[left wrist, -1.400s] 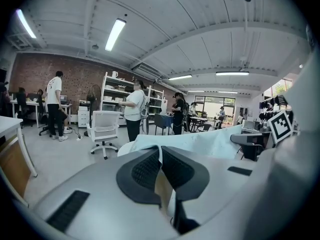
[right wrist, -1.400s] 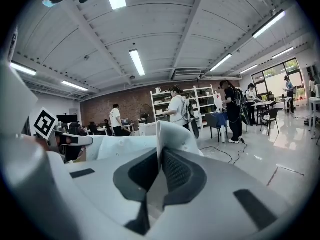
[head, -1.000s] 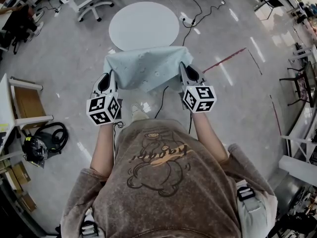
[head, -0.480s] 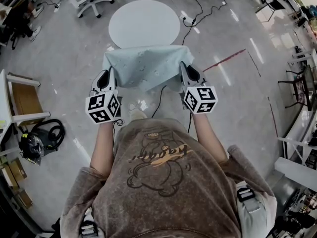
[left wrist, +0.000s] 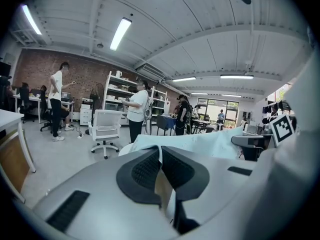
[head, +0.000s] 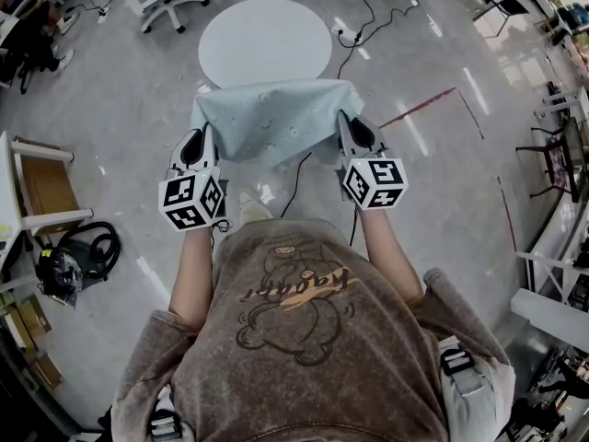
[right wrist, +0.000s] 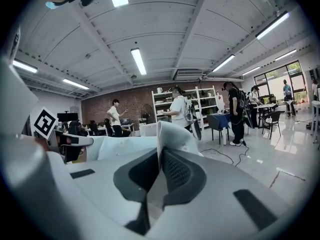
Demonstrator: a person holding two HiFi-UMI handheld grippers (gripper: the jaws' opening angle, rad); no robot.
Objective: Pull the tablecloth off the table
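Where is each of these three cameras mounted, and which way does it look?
Head view: on the person's head, looking steeply down at the tablecloth, round white table and floor; shows forearms, torso, left gripper, right gripper.
Left gripper view: on the left gripper, looking along its jaws across the room; jaws shut on the tablecloth.
Right gripper view: on the right gripper, likewise, jaws shut on the tablecloth.
Shared: both gripper views show the tablecloth, shelves, standing people.

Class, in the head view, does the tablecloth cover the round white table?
No: the table shows bare, and the tablecloth hangs between the left gripper and right gripper.
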